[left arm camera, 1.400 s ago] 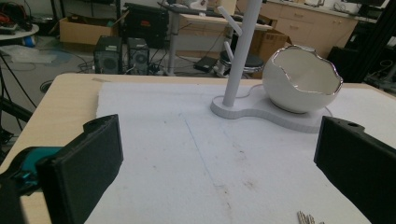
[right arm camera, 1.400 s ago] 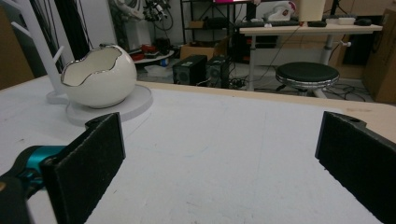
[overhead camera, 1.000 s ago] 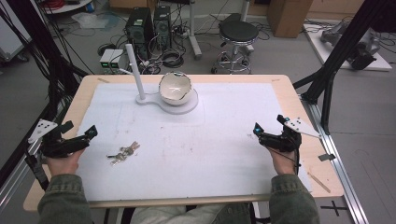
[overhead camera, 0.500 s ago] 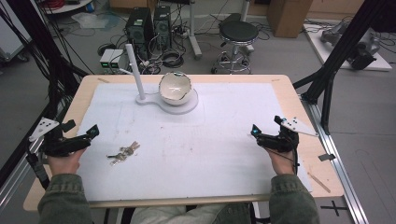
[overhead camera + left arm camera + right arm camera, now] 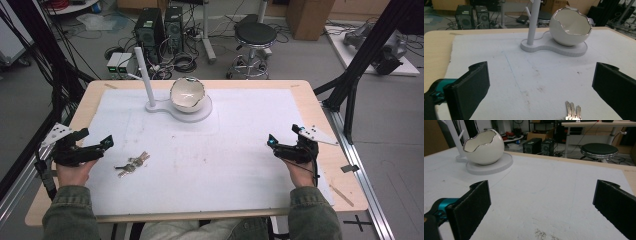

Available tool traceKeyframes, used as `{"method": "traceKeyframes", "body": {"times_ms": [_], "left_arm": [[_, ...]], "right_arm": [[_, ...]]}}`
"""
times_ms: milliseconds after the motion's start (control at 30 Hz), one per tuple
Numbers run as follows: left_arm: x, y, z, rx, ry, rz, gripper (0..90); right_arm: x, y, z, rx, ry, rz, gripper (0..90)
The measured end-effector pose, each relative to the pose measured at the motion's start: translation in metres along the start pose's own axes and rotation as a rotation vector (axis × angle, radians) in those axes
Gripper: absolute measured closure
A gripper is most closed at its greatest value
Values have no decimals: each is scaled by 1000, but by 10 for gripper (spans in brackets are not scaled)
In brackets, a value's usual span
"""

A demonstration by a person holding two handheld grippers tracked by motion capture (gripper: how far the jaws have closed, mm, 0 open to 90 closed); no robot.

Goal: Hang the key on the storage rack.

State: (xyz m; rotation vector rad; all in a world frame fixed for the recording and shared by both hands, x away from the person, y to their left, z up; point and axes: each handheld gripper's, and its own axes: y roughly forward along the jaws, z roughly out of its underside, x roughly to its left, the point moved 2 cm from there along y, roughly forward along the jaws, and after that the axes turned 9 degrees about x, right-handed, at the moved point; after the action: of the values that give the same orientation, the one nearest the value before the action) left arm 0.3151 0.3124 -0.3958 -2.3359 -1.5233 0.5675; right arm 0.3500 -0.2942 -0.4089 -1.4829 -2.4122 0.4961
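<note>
Overhead, keys (image 5: pixel 132 163) beside left tool (image 5: pixel 95 149).

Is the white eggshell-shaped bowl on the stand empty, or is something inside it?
As far as visible, empty: the eggshell-shaped bowl shows only bare white inner wall from above. Its bottom is hidden, so I cannot tell fully.

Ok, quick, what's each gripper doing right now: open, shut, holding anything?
Left gripper: open, holding nothing, the keys lie just ahead on the mat.
Right gripper: open, holding nothing.
</note>
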Motion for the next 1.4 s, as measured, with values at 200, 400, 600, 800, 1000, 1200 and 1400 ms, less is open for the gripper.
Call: {"method": "traceKeyframes", "body": {"times_ms": [200, 400, 600, 800, 1000, 1200, 1400], "left_arm": [[-11, 4, -4, 21, 49, 6, 17], [-20, 9, -5, 47, 84, 18, 17], [-28, 17, -3, 91, 116, 34, 17], [-38, 27, -1, 136, 149, 57, 17], [-42, 33, 1, 173, 169, 69, 17], [-47, 40, 4, 220, 194, 81, 17], [-48, 43, 6, 244, 188, 94, 17]], "right_arm": [[2, 2, 1, 18, -18, -7, 4], [3, 2, 1, 21, -24, -1, 4], [3, 2, 1, 20, -22, -2, 4], [3, 3, 1, 29, -20, -8, 4], [3, 4, 2, 40, -20, -15, 4], [3, 4, 2, 39, -26, -13, 4], [4, 4, 2, 47, -23, -17, 4]]}}
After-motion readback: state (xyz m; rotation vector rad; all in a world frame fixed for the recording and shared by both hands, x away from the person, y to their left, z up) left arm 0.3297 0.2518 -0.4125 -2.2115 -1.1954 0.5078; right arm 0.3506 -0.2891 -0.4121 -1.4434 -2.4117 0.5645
